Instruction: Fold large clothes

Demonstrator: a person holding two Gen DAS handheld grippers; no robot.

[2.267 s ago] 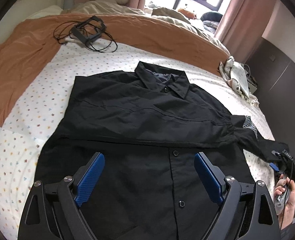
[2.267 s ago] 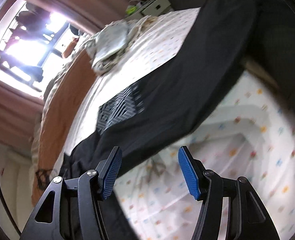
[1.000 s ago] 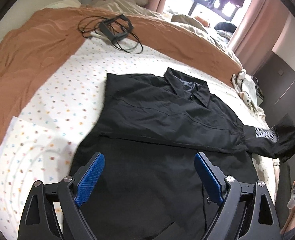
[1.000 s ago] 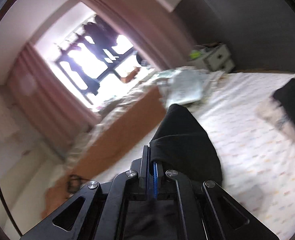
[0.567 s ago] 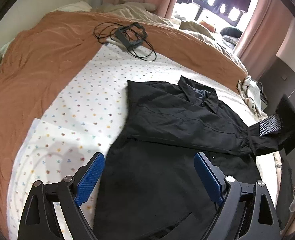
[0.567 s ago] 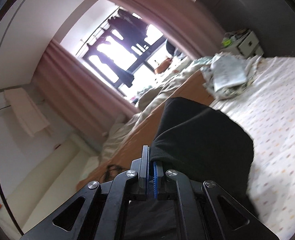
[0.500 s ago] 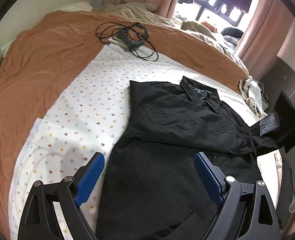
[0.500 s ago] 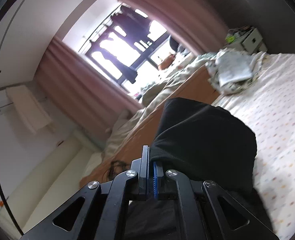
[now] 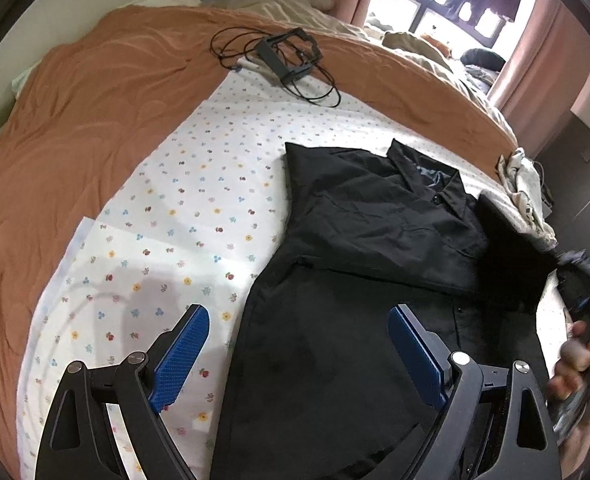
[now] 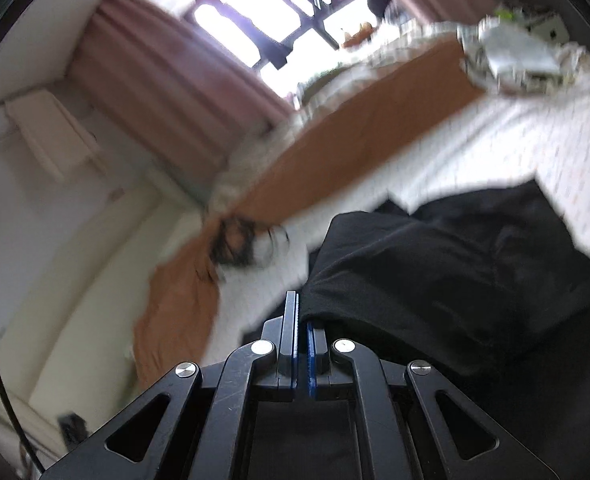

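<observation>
A black button-up shirt lies spread on a white flower-print sheet, collar toward the far side, one sleeve folded across the chest. My left gripper hovers open above the shirt's lower left edge, nothing between its blue pads. My right gripper is shut on the shirt's black sleeve, which hangs lifted over the shirt body. In the left wrist view that sleeve is held up at the right, where a person's hand grips the right tool.
An orange-brown blanket covers the far and left side of the bed. A black frame with coiled cables lies on it. A crumpled pale cloth sits at the right edge. Pink curtains and a bright window stand behind.
The right gripper has swung the sleeve inward over the shirt body and tipped lower. The left gripper has drifted left, so more of the sheet shows.
</observation>
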